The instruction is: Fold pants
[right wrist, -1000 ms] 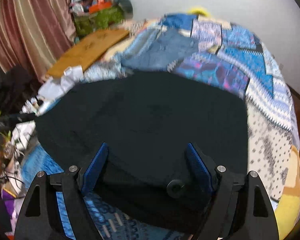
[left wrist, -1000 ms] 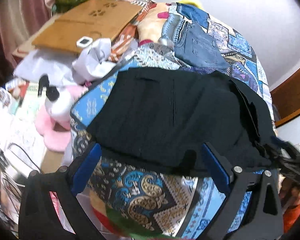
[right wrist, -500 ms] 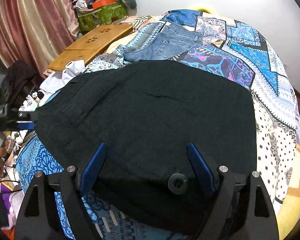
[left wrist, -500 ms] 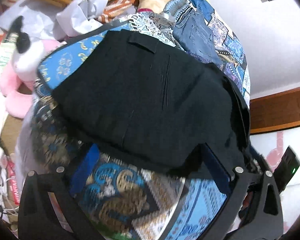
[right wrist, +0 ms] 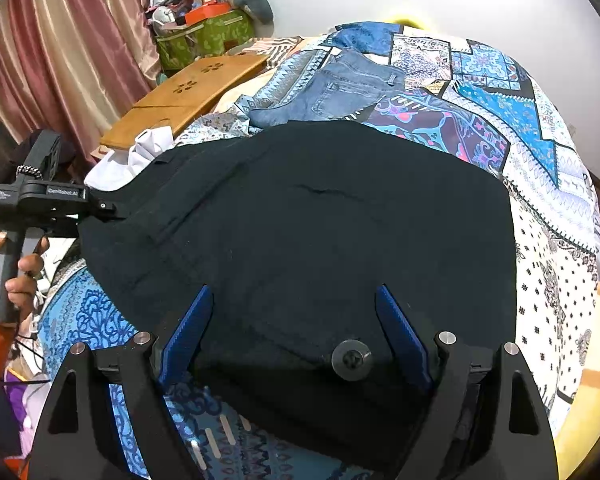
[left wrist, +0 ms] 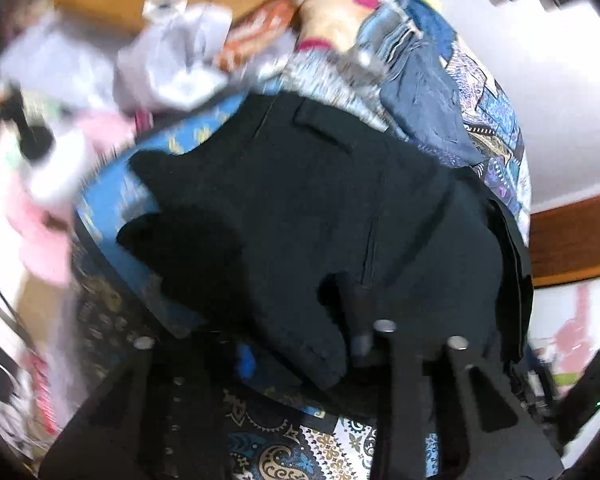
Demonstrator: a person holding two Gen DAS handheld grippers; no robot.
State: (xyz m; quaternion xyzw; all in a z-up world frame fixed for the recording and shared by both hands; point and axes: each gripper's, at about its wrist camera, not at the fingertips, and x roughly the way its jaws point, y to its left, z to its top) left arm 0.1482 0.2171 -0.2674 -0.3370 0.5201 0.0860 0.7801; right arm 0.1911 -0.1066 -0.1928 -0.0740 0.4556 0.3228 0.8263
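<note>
Black pants [right wrist: 300, 240] lie spread across bed [right wrist: 560, 240], already doubled over, more folds likely left. Right tool [right wrist: 292, 320] wide apart over near hem, gripping nothing. Left tool [left wrist: 300, 344] at pants' left edge; blur, grip unclear.

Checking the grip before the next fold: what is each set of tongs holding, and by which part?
The left tongs pinch the black pants at their near edge. The right tongs are open, holding nothing.
</note>
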